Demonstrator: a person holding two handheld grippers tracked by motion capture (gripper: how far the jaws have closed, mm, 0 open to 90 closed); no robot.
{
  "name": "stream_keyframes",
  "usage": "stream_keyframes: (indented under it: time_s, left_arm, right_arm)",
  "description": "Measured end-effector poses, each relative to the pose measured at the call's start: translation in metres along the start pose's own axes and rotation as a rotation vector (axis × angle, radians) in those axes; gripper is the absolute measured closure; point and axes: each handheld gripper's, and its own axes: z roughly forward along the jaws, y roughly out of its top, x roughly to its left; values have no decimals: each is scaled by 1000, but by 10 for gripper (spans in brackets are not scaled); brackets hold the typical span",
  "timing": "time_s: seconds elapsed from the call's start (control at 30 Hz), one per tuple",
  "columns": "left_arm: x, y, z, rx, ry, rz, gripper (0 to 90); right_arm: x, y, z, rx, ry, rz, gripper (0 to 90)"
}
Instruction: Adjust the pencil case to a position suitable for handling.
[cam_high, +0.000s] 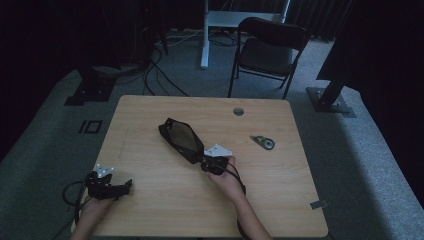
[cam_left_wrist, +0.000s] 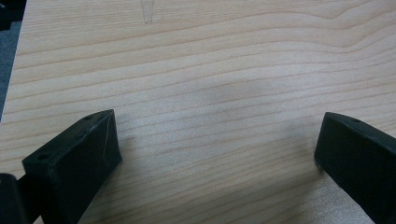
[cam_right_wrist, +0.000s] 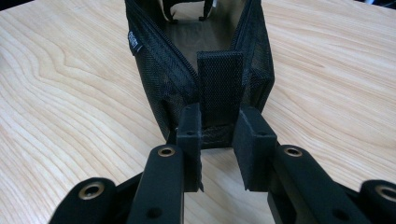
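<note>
A black mesh zip pouch (cam_high: 181, 140) lies open on the wooden table (cam_high: 260, 185), slanting from the middle toward the front right. My right gripper (cam_high: 206, 161) is shut on the pouch's near end. In the right gripper view the two pads (cam_right_wrist: 189, 135) squeeze the end of the pouch (cam_right_wrist: 159, 79), where a woven strap tab (cam_right_wrist: 219, 84) rises between them. My left gripper (cam_high: 125, 186) rests low at the table's front left, jaws open. In the left gripper view the left gripper (cam_left_wrist: 217, 135) has bare wood between its fingers (cam_left_wrist: 79, 154).
A small green and white tape dispenser (cam_high: 263, 142) lies right of the pouch. A round cable hole (cam_high: 238, 111) sits near the far edge. Beyond the table stand a black folding chair (cam_high: 270, 47) and floor cables (cam_high: 155, 70).
</note>
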Motion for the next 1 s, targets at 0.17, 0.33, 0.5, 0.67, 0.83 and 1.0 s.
stream_keyframes:
  time_s: [0.17,0.33,0.5,0.67,0.83,1.0]
  left_arm:
    - [0,0,0,0,0,0,2]
    - [0,0,0,0,0,0,3]
    - [0,0,0,1,0,1,3]
    - [0,0,0,2,0,2,2]
    - [0,0,0,2,0,2,2]
    - [0,0,0,2,0,2,3]
  right_arm:
    - [-10,-6,-12,8,-34,18,729]
    - [-19,-11,-23,8,-69,11,729]
    - [-34,-18,-41,2,-113,20,729]
    - [-43,-26,-52,6,-143,41,730]
    - [-54,-35,-67,-4,-177,76,730]
    - [-59,-45,-82,7,-199,77,730]
